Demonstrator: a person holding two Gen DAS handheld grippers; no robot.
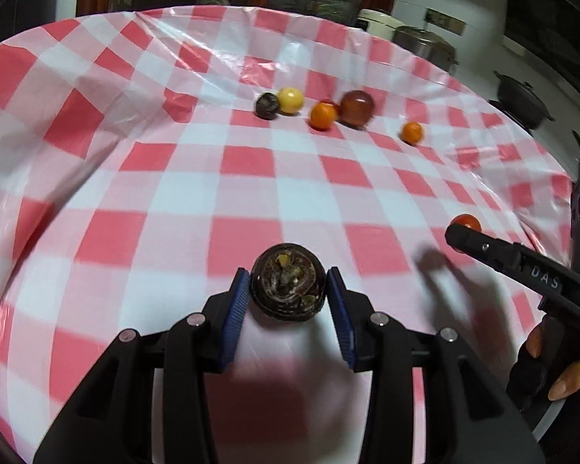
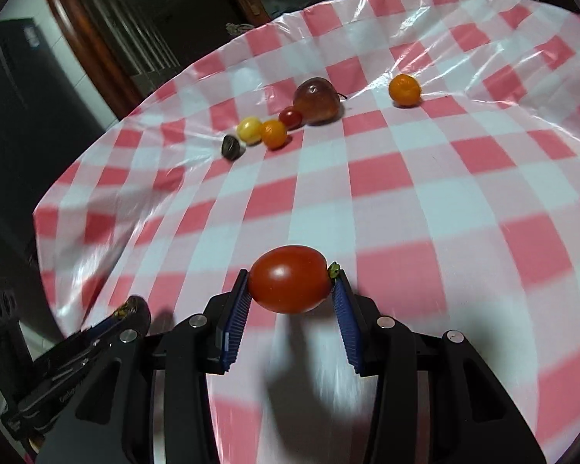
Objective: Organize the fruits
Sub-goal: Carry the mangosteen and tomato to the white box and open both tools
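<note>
1. The left hand-held gripper (image 1: 288,290) has its blue pads closed against both sides of a dark fruit (image 1: 288,282), its stem end facing the camera. It hangs above the checked surface (image 1: 174,178), judging by the shadow underneath.
2. The right hand-held gripper (image 2: 292,290) is closed lengthwise on a red tomato (image 2: 290,278), its green stem stub by the right pad. It too looks lifted, with a shadow below.
3. Far across the surface sits a loose cluster: a second dark fruit (image 1: 266,105), a yellow fruit (image 1: 290,100), an orange fruit (image 1: 323,115), an apple (image 1: 357,108) and, in the right view, a small red tomato (image 2: 290,117) tucked between them.
4. A lone orange (image 1: 412,132) lies apart to the right of the cluster.
5. My guess: each gripper carries its fruit toward its match, since a dark fruit and a red tomato already lie in the group; sorting by kind would explain the pairing.
6. Both grips are across the widest part, which should stop round fruit slipping; the tomato is soft, so light pressure seems wise.
</note>
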